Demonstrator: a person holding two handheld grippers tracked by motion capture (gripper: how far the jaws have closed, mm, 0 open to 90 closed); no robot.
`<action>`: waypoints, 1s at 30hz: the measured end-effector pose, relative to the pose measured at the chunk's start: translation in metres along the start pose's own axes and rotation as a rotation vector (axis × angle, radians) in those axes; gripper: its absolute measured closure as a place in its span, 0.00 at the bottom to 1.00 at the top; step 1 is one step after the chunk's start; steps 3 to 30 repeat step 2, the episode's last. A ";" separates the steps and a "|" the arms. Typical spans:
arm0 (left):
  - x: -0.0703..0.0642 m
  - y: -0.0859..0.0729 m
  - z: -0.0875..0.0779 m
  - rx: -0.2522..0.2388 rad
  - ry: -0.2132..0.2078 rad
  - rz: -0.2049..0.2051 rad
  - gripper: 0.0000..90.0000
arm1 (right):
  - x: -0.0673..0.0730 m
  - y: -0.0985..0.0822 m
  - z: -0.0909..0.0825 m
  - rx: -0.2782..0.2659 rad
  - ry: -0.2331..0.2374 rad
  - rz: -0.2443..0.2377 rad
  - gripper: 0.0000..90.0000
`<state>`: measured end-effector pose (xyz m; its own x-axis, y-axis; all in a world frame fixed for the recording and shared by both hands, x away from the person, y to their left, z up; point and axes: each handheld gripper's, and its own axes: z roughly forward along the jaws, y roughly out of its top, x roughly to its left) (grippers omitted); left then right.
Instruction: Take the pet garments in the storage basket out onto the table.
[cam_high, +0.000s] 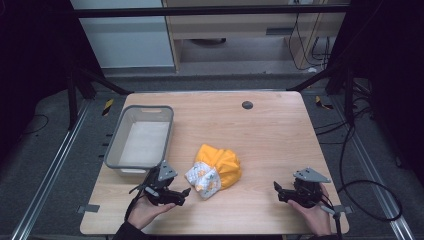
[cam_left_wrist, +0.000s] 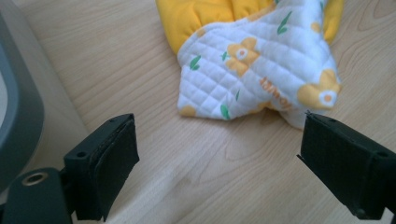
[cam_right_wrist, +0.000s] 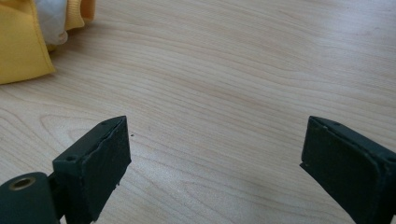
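1. Yellow and white garment (cam_high: 215, 172), crumpled in a heap near the middle of the wooden table (cam_high: 270, 135), toward the near edge.
2. Quilted white part printed with yellow flowers and green leaves, seen close up in the left gripper view (cam_left_wrist: 254, 70); plain yellow fabric behind it.
3. Grey bin (cam_high: 120, 137) on the table's left side, well apart from the garment, only its pale bottom seen inside.
4. Left gripper (cam_high: 181, 195), held in the person's left hand (cam_high: 145, 210) near the front edge, just left of the garment and pointing toward it.
5. Left jaws spread wide, gripping nothing; garment edge just beyond the tips, bare wood between them.
6. Right gripper (cam_high: 278, 191), held in the right hand (cam_high: 315, 215) at the front right, well apart from the garment.
7. Right jaws likewise wide apart and gripping nothing, above bare wood; corner of yellow cloth (cam_right_wrist: 21, 44) at upper left of the right gripper view.
8. Small dark round spot (cam_high: 247, 105) on the table near the far edge.
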<state>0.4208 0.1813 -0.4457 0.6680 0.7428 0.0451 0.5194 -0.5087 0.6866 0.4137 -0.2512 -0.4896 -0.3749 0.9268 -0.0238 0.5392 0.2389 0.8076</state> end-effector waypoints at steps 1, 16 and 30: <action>0.001 -0.003 -0.001 -0.001 0.004 -0.002 0.12 | 0.000 0.000 0.000 0.001 -0.001 -0.001 0.09; 0.003 -0.006 -0.002 0.003 0.001 -0.005 0.12 | 0.000 0.000 0.000 0.002 -0.002 0.002 0.09; 0.003 -0.006 -0.002 0.003 0.001 -0.005 0.12 | 0.000 0.000 0.000 0.002 -0.002 0.002 0.09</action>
